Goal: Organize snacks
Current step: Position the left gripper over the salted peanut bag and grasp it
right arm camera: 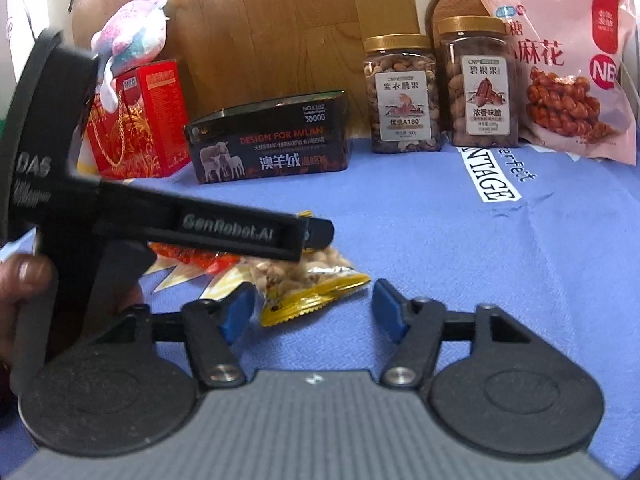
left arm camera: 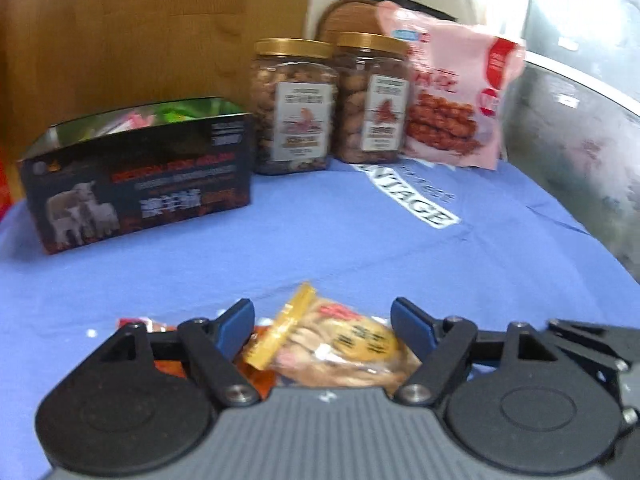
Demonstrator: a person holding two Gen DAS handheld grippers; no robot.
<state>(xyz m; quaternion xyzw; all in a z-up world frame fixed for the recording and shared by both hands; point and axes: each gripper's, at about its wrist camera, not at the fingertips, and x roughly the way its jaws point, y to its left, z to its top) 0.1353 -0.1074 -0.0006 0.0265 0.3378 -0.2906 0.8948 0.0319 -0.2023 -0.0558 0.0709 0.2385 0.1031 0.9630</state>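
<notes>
A small yellow-edged snack packet (left arm camera: 336,346) lies on the blue cloth between the open fingers of my left gripper (left arm camera: 322,320), which straddles it without closing. The same packet shows in the right wrist view (right arm camera: 308,284), with the left gripper (right arm camera: 316,234) above it. My right gripper (right arm camera: 314,310) is open and empty, just in front of the packet. An orange packet (right arm camera: 188,258) lies beside it. A black open box (left arm camera: 136,184) holding small packets stands at the back left; it also shows in the right wrist view (right arm camera: 272,142).
Two gold-lidded nut jars (right arm camera: 404,96) (right arm camera: 478,84) and a pink bag of twisted snacks (right arm camera: 568,72) stand along the back. A red gift box (right arm camera: 140,120) with a plush toy (right arm camera: 128,32) sits far left. A wooden panel (right arm camera: 280,24) rises behind.
</notes>
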